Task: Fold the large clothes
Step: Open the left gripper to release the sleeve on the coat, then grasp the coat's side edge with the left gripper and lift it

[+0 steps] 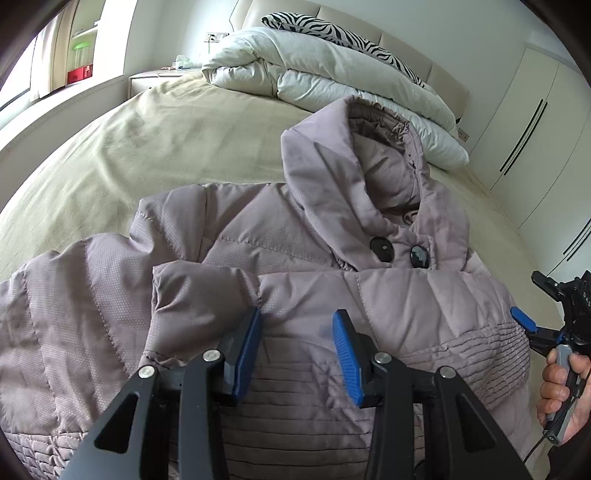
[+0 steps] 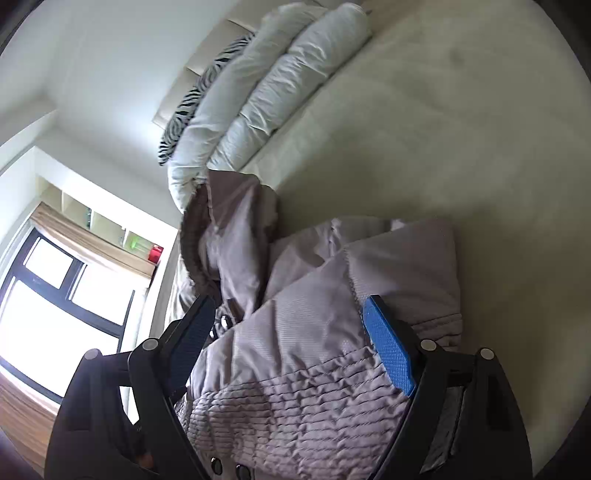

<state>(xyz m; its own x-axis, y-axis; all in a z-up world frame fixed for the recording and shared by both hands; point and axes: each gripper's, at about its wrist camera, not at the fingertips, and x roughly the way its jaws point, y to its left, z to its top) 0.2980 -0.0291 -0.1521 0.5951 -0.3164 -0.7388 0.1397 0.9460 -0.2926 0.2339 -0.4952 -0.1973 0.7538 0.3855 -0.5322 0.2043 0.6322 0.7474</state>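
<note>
A mauve quilted hooded jacket (image 1: 314, 258) lies front-up on the beige bed (image 1: 147, 147), hood (image 1: 388, 166) pointing toward the headboard, two dark buttons (image 1: 382, 248) at the collar. A sleeve (image 1: 199, 291) is folded across the chest. My left gripper (image 1: 297, 314) hovers over the chest beside that sleeve's cuff, blue pads apart, nothing pinched between them. My right gripper (image 1: 532, 301), held by a hand (image 1: 557, 387), is at the jacket's right side. In the right wrist view the right gripper (image 2: 290, 301) stands wide, straddling the bulky jacket (image 2: 303, 332) without pressing it.
A folded white duvet (image 1: 314, 66) and a zebra-print pillow (image 1: 332, 29) lie at the head of the bed. White wardrobe doors (image 1: 535, 129) stand to the right, a nightstand (image 1: 155, 79) at far left. The window (image 2: 55, 295) is beyond. Bare bedsheet (image 2: 443, 129) stretches beside the jacket.
</note>
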